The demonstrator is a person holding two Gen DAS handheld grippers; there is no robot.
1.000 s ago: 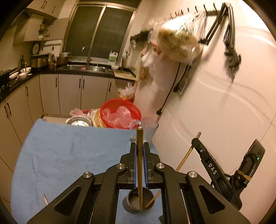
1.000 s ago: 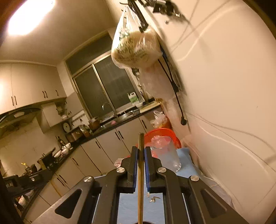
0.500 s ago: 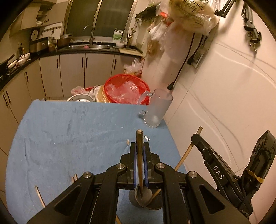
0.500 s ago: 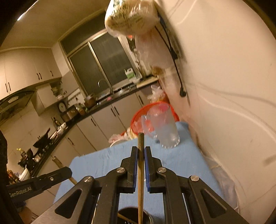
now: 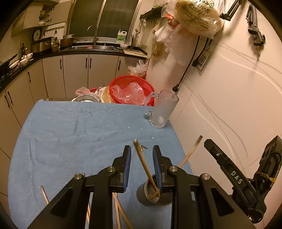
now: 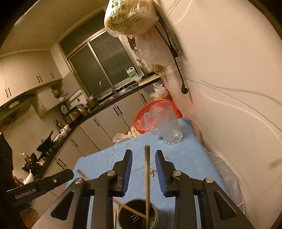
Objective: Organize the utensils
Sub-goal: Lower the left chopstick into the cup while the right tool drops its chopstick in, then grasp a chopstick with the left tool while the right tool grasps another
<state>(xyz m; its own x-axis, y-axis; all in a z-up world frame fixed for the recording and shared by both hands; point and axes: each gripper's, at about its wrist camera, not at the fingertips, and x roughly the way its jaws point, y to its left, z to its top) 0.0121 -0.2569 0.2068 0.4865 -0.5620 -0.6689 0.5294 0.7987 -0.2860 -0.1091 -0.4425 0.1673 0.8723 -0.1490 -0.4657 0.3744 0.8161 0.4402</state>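
Kitchen light falls warm on a blue cloth [image 5: 74, 137] spread over the table beside a white wall. Just over its near end, both grippers hang above a small metal cup [image 5: 146, 195].

Left gripper [image 5: 141, 149]: its jaws have just been opening and now stand spread, blue pads clear on both sides of a chopstick [image 5: 143, 163]. That chopstick leans between them, touching neither pad, its lower end down in the cup and its top tilted toward the left pad. A second chopstick [image 5: 191, 151] rises from the cup toward the wall, passing behind the right finger.

Right gripper [image 6: 143, 155]: its jaws have also just been opening and are spread, with a near-upright chopstick [image 6: 147, 176] standing free in the gap, its foot inside the cup [image 6: 137, 216]. From this view the cup's bottom shows small drain holes, and another chopstick [image 6: 130, 209] lies slanted across its mouth.

Outward on the cloth, more chopsticks [image 5: 121, 213] lie loose beside the cup under the left gripper, and one [image 5: 44, 193] lies apart near the cloth's left edge. A few small bits [image 5: 153, 138] sit past the fingertips. At the far right corner stands a frosted glass mug [image 5: 162, 109], upright, handle to the left. Behind the table's far edge is a red basket [image 5: 130, 88] holding crumpled plastic. Beyond are cabinets, a sink [image 5: 98, 46] under a dark window, and a filled plastic bag [image 5: 197, 15] hanging on the wall.
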